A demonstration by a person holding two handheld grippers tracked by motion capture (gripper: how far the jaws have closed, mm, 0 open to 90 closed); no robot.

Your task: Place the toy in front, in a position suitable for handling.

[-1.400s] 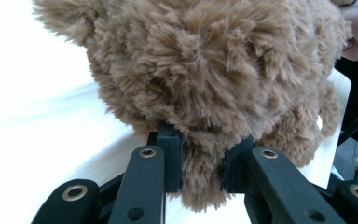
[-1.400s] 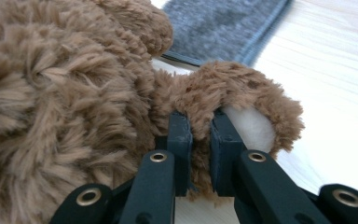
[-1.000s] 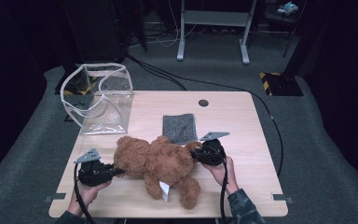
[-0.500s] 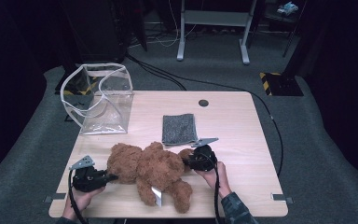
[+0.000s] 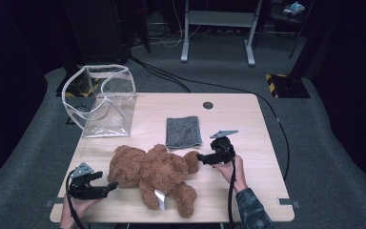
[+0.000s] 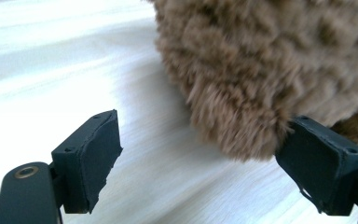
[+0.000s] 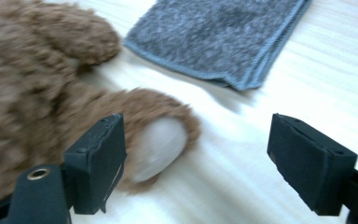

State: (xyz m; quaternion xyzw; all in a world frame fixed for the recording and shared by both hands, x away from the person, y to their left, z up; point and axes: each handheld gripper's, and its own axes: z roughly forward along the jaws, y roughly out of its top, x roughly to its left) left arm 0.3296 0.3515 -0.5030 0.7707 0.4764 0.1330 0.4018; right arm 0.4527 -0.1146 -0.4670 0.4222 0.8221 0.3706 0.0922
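Lying on the bench (image 5: pixel 248 129), the teddy bear (image 5: pixel 155 174) sits between your grippers: left gripper (image 5: pixel 108 189) and right gripper (image 5: pixel 201 158) have just opened their fingers wide, releasing its fur

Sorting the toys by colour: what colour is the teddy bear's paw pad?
The paw pad is off-white, on a brown teddy bear; clearest in the right gripper view.

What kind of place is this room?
Probably a lab or recording studio, not a home: a lone wooden table on grey carpet, dark curtains around, cables on the floor, and yellow-black hazard tape.
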